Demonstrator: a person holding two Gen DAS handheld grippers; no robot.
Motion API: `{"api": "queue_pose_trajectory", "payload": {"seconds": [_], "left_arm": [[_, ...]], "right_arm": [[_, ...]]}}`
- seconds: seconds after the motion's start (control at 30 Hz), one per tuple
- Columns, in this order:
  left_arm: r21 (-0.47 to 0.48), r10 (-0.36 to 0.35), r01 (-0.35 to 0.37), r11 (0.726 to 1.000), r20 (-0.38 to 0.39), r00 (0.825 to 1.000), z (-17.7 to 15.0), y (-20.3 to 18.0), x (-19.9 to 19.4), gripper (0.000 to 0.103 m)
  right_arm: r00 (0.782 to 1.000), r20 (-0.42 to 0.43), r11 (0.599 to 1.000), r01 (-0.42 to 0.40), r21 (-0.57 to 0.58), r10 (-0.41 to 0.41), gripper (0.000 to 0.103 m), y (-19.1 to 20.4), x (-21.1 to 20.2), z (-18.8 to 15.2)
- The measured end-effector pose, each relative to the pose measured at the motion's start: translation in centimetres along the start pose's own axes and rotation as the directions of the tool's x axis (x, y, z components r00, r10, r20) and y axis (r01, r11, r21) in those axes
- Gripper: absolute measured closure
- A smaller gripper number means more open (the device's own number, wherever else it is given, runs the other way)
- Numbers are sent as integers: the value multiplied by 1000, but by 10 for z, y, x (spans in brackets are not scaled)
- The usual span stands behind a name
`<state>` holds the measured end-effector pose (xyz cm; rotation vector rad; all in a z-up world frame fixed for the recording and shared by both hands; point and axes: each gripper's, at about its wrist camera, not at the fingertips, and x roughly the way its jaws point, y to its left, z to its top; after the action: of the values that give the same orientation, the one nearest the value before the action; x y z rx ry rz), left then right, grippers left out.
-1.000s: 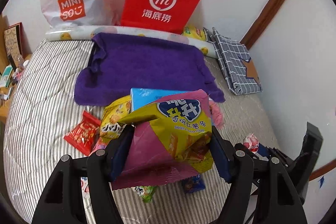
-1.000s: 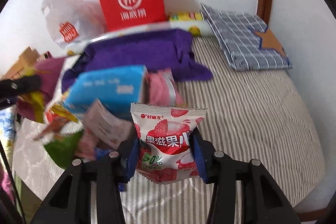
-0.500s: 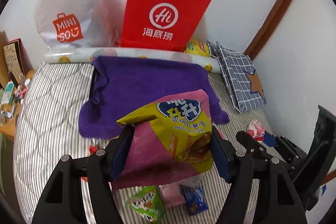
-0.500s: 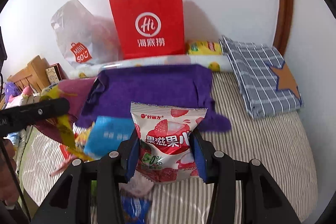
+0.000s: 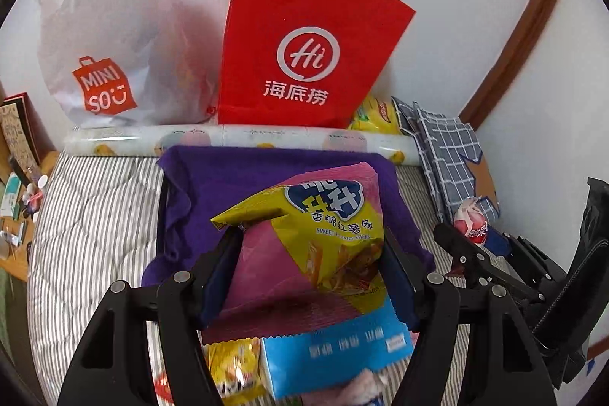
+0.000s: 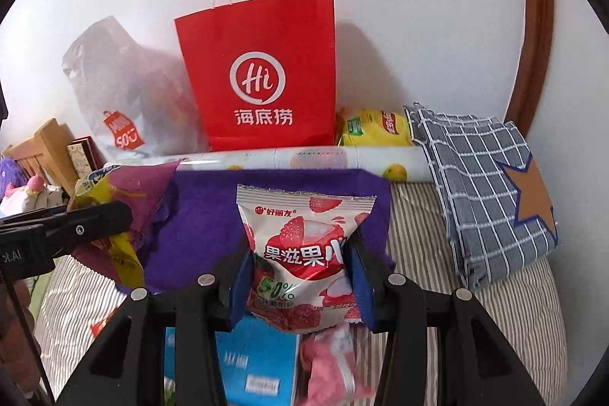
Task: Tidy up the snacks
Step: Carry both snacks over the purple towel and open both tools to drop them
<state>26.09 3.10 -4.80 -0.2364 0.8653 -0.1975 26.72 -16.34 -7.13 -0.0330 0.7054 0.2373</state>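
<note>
My left gripper [image 5: 310, 273] is shut on a yellow and pink sweet potato sticks bag [image 5: 327, 234], held above the bed in front of the purple towel [image 5: 213, 189]. My right gripper [image 6: 297, 280] is shut on a white and red strawberry snack packet [image 6: 304, 253], also raised over the towel [image 6: 198, 215]. The right gripper and its packet show at the right of the left wrist view [image 5: 472, 223]; the left gripper with its bag shows at the left of the right wrist view [image 6: 114, 215]. A red paper bag [image 5: 304, 56] and a white Miniso bag [image 5: 110, 37] stand against the wall.
Below the grippers lie a blue box [image 5: 335, 356], a yellow packet [image 5: 232, 368] and a pink packet [image 6: 335, 364] on the striped bed [image 5: 95, 215]. A rolled patterned mat [image 6: 323, 158], a yellow bag [image 6: 373, 128] and a folded checked cloth [image 6: 479, 189] lie by the wall.
Both grippers have risen and moved forward toward the towel and bags with their packets still held. The snack pile has dropped to the bottom of both views.
</note>
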Motion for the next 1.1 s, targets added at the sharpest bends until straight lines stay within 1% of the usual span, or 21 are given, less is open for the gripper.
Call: {"api": "queue_pose_trajectory", "payload": {"seconds": [0.27, 0.33, 0.5, 0.7, 0.8, 0.9, 1.1], "left_arm": [[-23, 6, -7, 1000, -34, 999, 13, 19, 40, 33], [-23, 14, -15, 1000, -44, 999, 13, 25, 49, 33], [-34, 35, -38, 999, -79, 996, 13, 44, 71, 33], [-52, 33, -38, 998, -84, 996, 16, 62, 86, 33], [-38, 41, -44, 998, -85, 996, 16, 64, 92, 33], [-10, 68, -69, 998, -92, 993, 15, 63, 102, 33], [10, 65, -64, 998, -112, 992, 9, 61, 114, 33]], "right_arm": [[1000, -20, 1000, 19, 8, -19, 59, -8, 42, 14], [1000, -22, 1000, 12, 10, -11, 59, -11, 55, 14], [998, -59, 1000, 14, 9, -13, 59, -16, 88, 11], [998, -54, 1000, 17, -17, -18, 59, -20, 104, 10], [997, -74, 1000, 9, -2, -9, 59, -25, 111, 10], [995, -96, 1000, 14, -8, -14, 59, -27, 116, 8], [992, -121, 999, 12, -36, -17, 59, -26, 121, 4]]}}
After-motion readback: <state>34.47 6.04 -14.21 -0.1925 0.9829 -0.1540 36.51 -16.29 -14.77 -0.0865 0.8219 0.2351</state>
